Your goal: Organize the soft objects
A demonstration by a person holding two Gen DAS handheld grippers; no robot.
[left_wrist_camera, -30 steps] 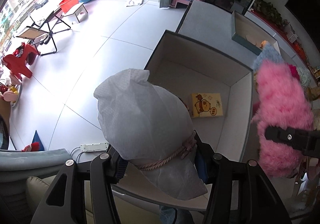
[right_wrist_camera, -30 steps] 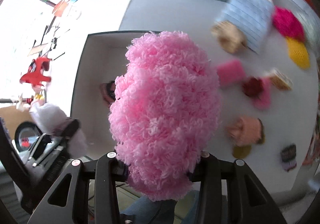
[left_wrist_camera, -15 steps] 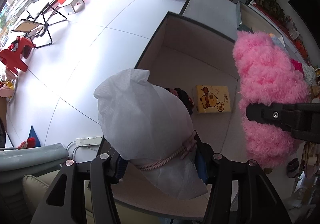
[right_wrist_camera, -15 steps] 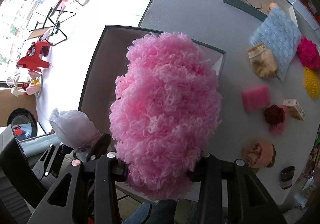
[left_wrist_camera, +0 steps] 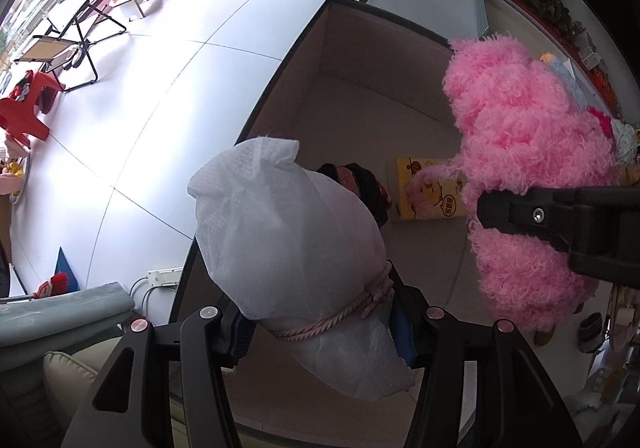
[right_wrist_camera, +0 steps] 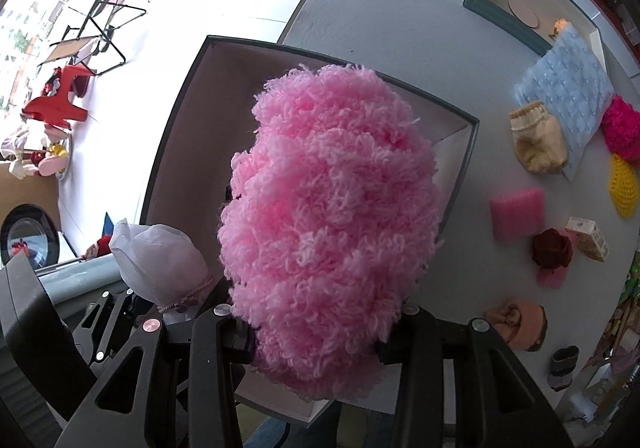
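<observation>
Both loads hang over the open box (right_wrist_camera: 460,168): the left gripper (left_wrist_camera: 320,324) has its jaws clamped on the white drawstring pouch (left_wrist_camera: 280,232), the right gripper (right_wrist_camera: 316,332) on the pink fluffy bundle (right_wrist_camera: 328,228). Lower each well inside, pouch toward 7 o'clock, before releasing, clear of the yellow packet (left_wrist_camera: 424,204).

Soft fabrics above a matt box

The white pouch (left_wrist_camera: 280,232) is thin, dimpled non-woven cloth tied with twisted pink cord (left_wrist_camera: 344,314); the pink fluffy bundle (right_wrist_camera: 328,232) is curly, shaggy yarn; below both, the box (left_wrist_camera: 360,96) looks like smooth matt card; a glossy yellow packet (left_wrist_camera: 424,196) lies inside it.
</observation>
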